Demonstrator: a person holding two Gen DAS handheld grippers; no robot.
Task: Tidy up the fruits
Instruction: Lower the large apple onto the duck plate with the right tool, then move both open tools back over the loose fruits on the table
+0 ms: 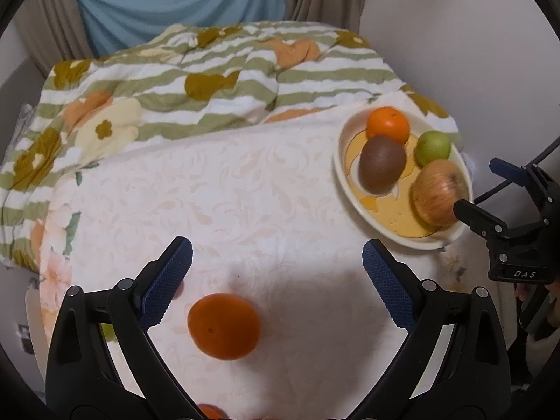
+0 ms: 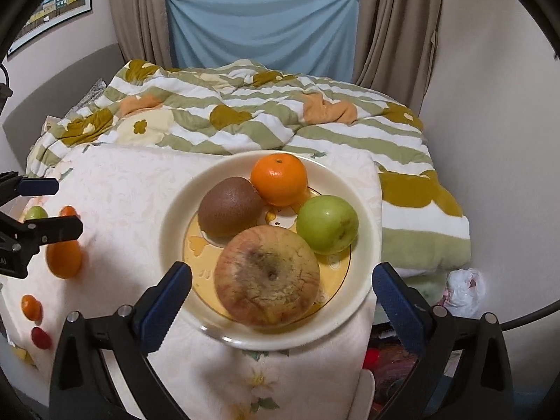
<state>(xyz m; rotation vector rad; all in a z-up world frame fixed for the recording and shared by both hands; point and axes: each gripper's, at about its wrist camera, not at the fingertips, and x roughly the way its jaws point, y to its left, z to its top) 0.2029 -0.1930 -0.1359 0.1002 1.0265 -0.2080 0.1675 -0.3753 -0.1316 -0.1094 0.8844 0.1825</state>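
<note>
A cream plate (image 2: 175, 217) holds a large reddish apple (image 2: 267, 276), a brown kiwi (image 2: 229, 211), an orange (image 2: 279, 179) and a green apple (image 2: 327, 224). My right gripper (image 2: 282, 269) hovers open over the plate's near side, its pads standing clear on either side of the reddish apple. In the left wrist view the plate (image 1: 341, 175) lies at the right. My left gripper (image 1: 276, 248) is open above the white cloth, and a loose orange (image 1: 224, 325) lies between its fingers, untouched.
More loose fruit lies left of the plate: a green one (image 2: 35, 212), a small orange one (image 2: 30, 306) and a red one (image 2: 41, 337). A striped quilt (image 2: 245, 122) is bunched up behind. A white bag (image 2: 465, 287) sits below the cloth's right edge.
</note>
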